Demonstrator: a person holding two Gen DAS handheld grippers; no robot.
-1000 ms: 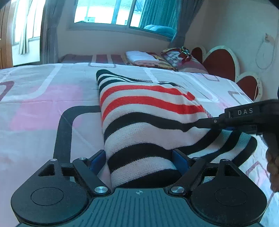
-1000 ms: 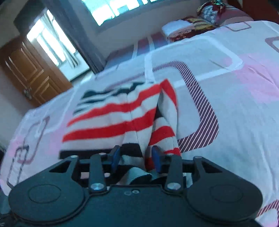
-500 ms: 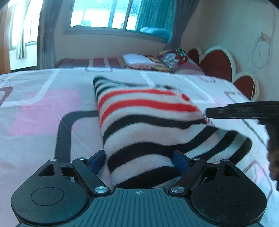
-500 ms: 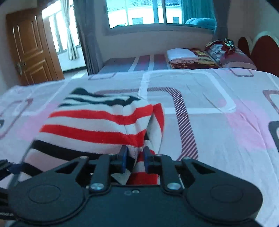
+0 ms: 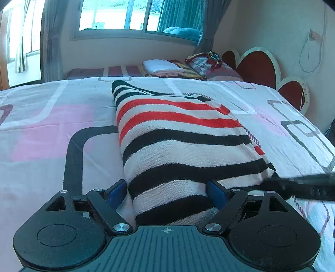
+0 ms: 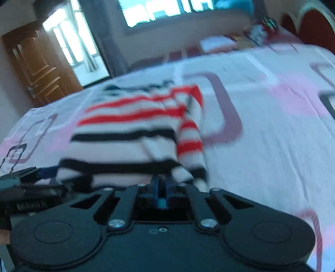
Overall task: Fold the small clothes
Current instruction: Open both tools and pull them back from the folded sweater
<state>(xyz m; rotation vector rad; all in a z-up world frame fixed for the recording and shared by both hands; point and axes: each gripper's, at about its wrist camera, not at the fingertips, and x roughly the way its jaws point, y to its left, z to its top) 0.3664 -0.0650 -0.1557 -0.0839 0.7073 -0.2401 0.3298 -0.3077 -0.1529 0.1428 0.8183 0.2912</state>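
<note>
1. Between the blue pads of the left gripper (image 5: 167, 193) lies the near hem of the striped sweater (image 5: 180, 146); the jaws stand wide apart, one pad on each side of the cloth's near end, and whether they actually press it cannot be told.
2. Just right of the sweater's near corner, the dark fingers of the right gripper (image 5: 272, 185) reach in from the side, their tips at the black-striped edge.
3. From the right wrist view, blurred by motion, the right gripper (image 6: 161, 184) has its blue pads drawn almost together, with the sweater's (image 6: 134, 134) near edge right at the tips; whether fabric is pinched between them cannot be made out.
4. Left of the sweater in that same view, part of the left gripper (image 6: 41, 173) shows at the hem.
5. Under the sweater spreads the bed sheet (image 5: 52, 129), white and pink with dark rounded-rectangle outlines; the sweater lies on it folded lengthwise, black stripes nearest, red stripes farther off.
6. Beyond the sweater's far end sits a stack of folded linens (image 5: 163, 67) beside a patterned pillow (image 5: 209, 62).
7. Right of the sweater, past the sheet's edge, stands the red headboard (image 5: 257, 67).
8. Far beyond the sweater is a window (image 5: 117, 14) with curtains, and off to the left a wooden door (image 6: 35, 62).
</note>
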